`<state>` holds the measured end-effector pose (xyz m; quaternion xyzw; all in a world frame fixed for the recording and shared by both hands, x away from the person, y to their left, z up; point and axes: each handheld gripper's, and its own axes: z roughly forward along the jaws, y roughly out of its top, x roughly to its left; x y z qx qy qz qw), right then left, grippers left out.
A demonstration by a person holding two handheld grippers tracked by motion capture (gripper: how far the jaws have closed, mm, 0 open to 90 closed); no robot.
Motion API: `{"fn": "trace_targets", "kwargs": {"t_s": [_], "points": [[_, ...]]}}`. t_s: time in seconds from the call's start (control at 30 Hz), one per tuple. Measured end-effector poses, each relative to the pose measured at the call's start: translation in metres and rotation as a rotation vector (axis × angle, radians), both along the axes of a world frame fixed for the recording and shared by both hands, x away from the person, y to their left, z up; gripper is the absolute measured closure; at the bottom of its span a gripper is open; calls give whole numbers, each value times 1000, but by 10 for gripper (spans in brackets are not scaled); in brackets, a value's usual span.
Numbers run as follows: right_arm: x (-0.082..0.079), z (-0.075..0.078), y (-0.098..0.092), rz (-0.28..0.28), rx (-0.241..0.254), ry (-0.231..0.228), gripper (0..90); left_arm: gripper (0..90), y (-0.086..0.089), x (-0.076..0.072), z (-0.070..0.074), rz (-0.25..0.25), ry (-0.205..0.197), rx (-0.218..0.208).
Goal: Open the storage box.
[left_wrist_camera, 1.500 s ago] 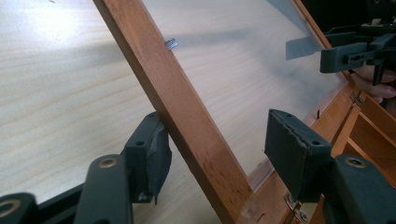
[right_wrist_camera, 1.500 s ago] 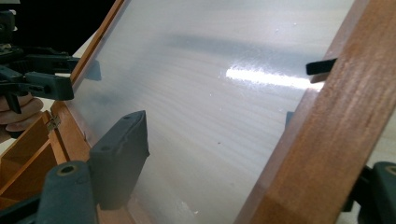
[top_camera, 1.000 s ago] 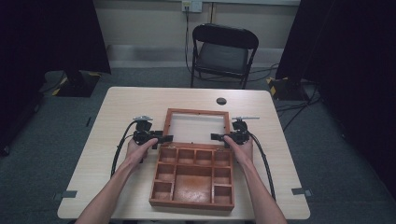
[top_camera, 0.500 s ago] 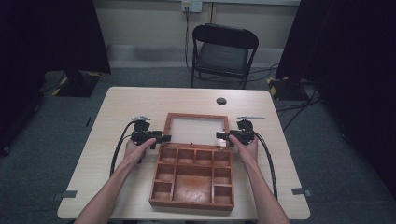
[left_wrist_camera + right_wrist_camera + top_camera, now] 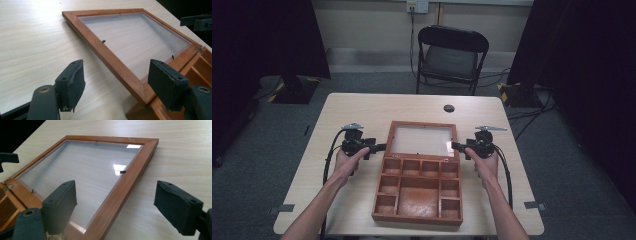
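Left tongs (image 5: 379, 147), right tongs (image 5: 455, 146) level, gaping, flanking lid (image 5: 420, 139).

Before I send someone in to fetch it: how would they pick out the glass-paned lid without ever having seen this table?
Go to the pale wooden table in front of the black folding chair. A reddish wooden box with open compartments sits mid-table. The lid lies flat on the far side of it, hinged to its far edge: a wooden frame around a clear pane, the tabletop showing through.

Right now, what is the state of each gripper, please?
Left gripper: open, holding nothing, beside the lid.
Right gripper: open, astride the lid's frame, not gripping it.
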<state>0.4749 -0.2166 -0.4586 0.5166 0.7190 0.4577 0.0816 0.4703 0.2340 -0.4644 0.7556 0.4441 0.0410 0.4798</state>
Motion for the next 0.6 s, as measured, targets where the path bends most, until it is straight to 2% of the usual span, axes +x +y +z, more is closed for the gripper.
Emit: {"fn": "trace_targets", "kwargs": {"t_s": [0.13,0.2,0.27,0.37,0.47,0.53,0.6], "points": [[-12,0,-9,1,-20,-2,176,283,7,-8,3,-5,-8,42],[-17,0,-14,-15,-30,0,176,281,11,-12,4,2,-5,41],[-21,0,-20,-21,-40,2,172,281,17,-17,5,1,-2,66],[-30,2,-27,-22,-70,8,152,277,22,-23,7,5,-6,70],[-40,3,-34,-23,-103,13,147,273,28,-30,7,7,-6,102],[-48,5,-37,-51,-136,23,149,273,31,-34,6,13,-4,115],[-55,5,-41,-41,-161,25,151,273,32,-40,3,17,-7,141]]}}
